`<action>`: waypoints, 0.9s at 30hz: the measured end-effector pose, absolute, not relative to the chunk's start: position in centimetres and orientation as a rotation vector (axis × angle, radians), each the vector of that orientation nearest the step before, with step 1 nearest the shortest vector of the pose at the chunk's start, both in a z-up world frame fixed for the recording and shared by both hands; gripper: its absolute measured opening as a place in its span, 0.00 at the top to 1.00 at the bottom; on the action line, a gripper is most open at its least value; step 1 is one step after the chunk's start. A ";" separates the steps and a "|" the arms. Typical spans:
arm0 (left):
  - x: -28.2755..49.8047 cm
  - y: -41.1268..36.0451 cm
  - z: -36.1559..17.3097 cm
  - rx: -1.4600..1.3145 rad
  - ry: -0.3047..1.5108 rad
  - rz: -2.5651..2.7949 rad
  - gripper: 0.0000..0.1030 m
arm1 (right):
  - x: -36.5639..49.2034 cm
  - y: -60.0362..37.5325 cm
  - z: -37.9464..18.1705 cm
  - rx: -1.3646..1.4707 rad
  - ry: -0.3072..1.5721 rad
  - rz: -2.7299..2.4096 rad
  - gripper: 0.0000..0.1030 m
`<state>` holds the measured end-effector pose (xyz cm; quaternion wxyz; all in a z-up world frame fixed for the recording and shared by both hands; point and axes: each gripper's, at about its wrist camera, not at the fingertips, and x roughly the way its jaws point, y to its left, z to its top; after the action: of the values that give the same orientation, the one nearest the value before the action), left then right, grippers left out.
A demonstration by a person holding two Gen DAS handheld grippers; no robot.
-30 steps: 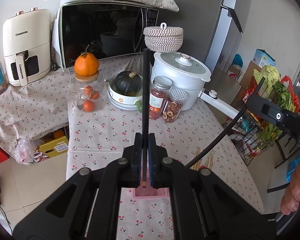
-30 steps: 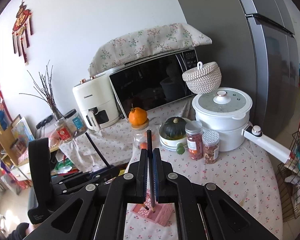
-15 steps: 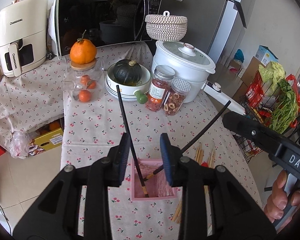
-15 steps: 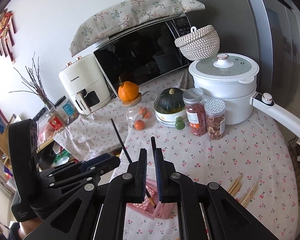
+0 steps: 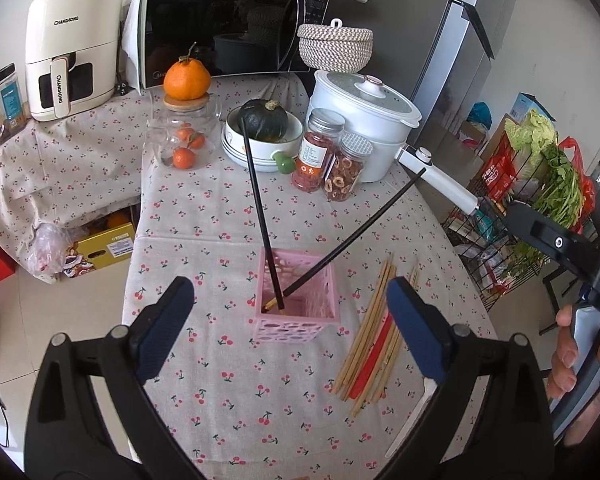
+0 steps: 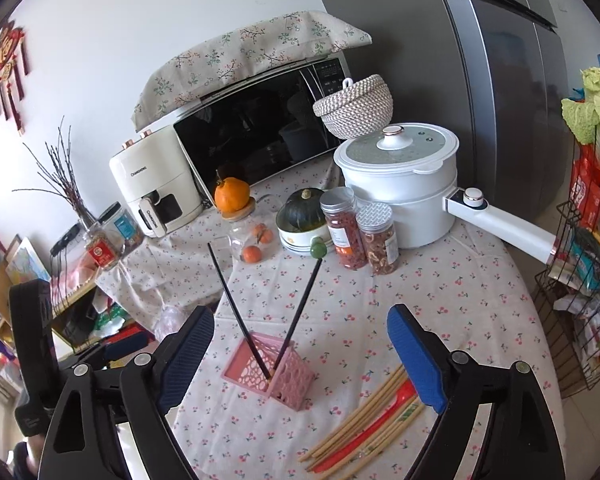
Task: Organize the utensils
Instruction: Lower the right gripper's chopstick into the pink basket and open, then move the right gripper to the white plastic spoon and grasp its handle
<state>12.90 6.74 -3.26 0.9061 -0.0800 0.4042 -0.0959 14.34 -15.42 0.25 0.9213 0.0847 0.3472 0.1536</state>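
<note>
A pink perforated holder [image 5: 297, 304] [image 6: 278, 374] stands on the cherry-print tablecloth [image 5: 204, 240]. Two black chopsticks lean in it: one [image 5: 260, 216] [image 6: 236, 312] tilts left, the other [image 5: 356, 236] [image 6: 300, 312] tilts right. Several wooden chopsticks and a red one lie in a loose bundle [image 5: 374, 332] [image 6: 364, 420] right of the holder. My left gripper [image 5: 290, 326] is opening, its jaws wide above the holder with nothing gripped. My right gripper [image 6: 300, 354] is opening too, wide and empty; its body [image 5: 556, 244] and the hand holding it show at the right edge.
Behind the holder stand two spice jars [image 5: 328, 156], a bowl with a dark squash [image 5: 265, 136], a glass jar of oranges [image 5: 182, 136] and a white pot [image 5: 364, 120] with a long handle. A microwave [image 5: 228, 20], air fryer [image 5: 70, 44] and wire vegetable rack [image 5: 540, 184] ring the table.
Both grippers went from shut on a black chopstick each to wide open. The two chopsticks dropped into the pink holder and now lean apart. Both grippers moved lower, nearer the table.
</note>
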 end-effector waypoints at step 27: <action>7.8 2.4 -13.6 -0.062 1.011 -0.236 0.06 | 8.9 -23.2 -16.6 0.106 1.159 0.039 0.06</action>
<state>7.84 2.45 -13.55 0.8678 -0.0296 0.4830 -0.1129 8.88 -23.21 -16.62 0.8353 0.0500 0.5472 0.0182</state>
